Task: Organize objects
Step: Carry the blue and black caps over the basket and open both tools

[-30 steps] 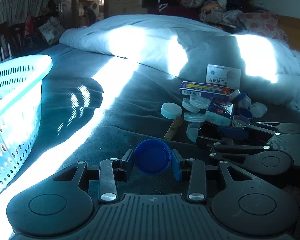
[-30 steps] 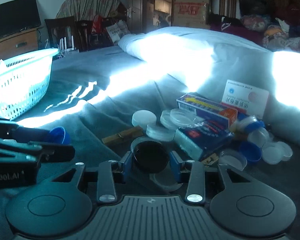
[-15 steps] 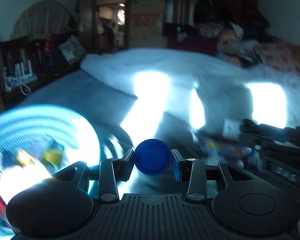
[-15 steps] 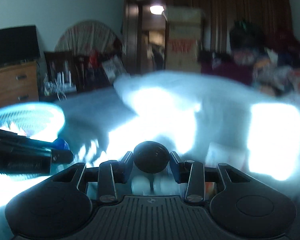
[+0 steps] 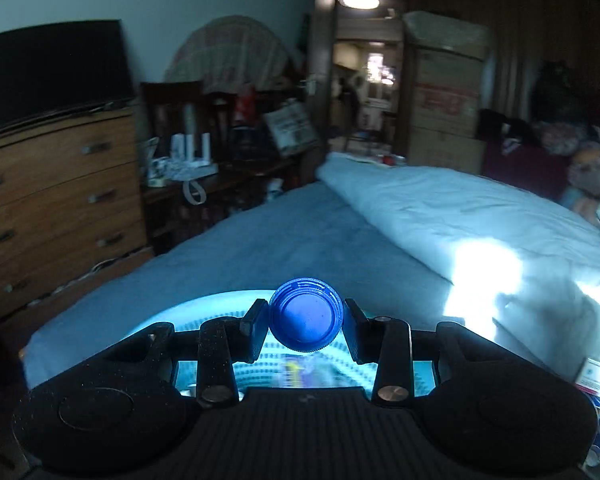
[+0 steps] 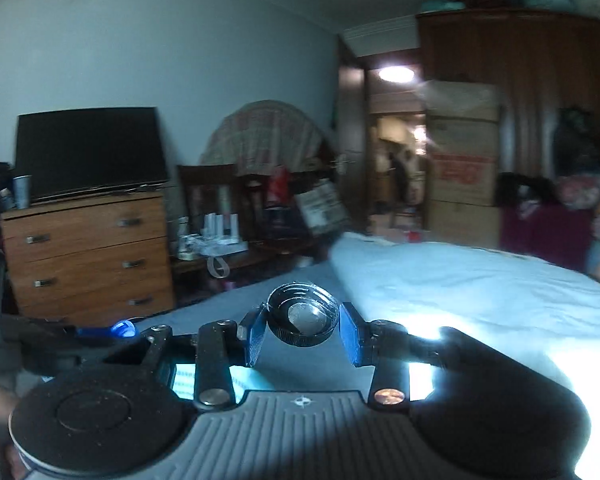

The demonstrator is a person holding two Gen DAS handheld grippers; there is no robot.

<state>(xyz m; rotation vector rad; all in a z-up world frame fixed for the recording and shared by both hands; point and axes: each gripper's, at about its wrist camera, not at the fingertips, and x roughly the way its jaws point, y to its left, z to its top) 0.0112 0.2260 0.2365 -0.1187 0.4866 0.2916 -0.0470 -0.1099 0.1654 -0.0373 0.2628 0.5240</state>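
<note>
In the left wrist view we see, from the left edge, a dark flat screen [image 5: 52,76] sitting on a wooden chest of drawers [image 5: 60,208] in the upper left, then a cluttered dark chair [image 5: 188,120] and low shelf toward the middle. Low in the centre, our left tool [image 5: 306,330] is clamped on a blue bottle cap [image 5: 306,316], its pads pressing on both sides, the flat top of the cap facing the camera. Right beneath the cap, between the tool's arms, shows the pale turquoise perforated basket [image 5: 228,304], with blurred contents inside that we cannot make out; it rests on the grey-blue bed [image 5: 292,240]. To the right lies a folded white quilt [image 5: 460,216] with bright sun patches, and at the lower right edge a few small boxes and caps [image 5: 596,384] are barely visible. In the right wrist view, the screen [image 6: 88,152] and drawers [image 6: 88,256] again fill the left side; at the lower left the left tool [image 6: 128,330] pokes in with the blue cap [image 6: 122,329] in its tip. In the centre, our right tool [image 6: 302,334] is clamped on a dark round lid [image 6: 302,316], open side toward the camera with a shiny inner disc. Slivers of the basket [image 6: 188,380] glow below. On the right stretch the quilt [image 6: 460,280], stacked cardboard boxes [image 6: 464,160] by the doorway, and a dark wardrobe [image 6: 540,80].
</note>
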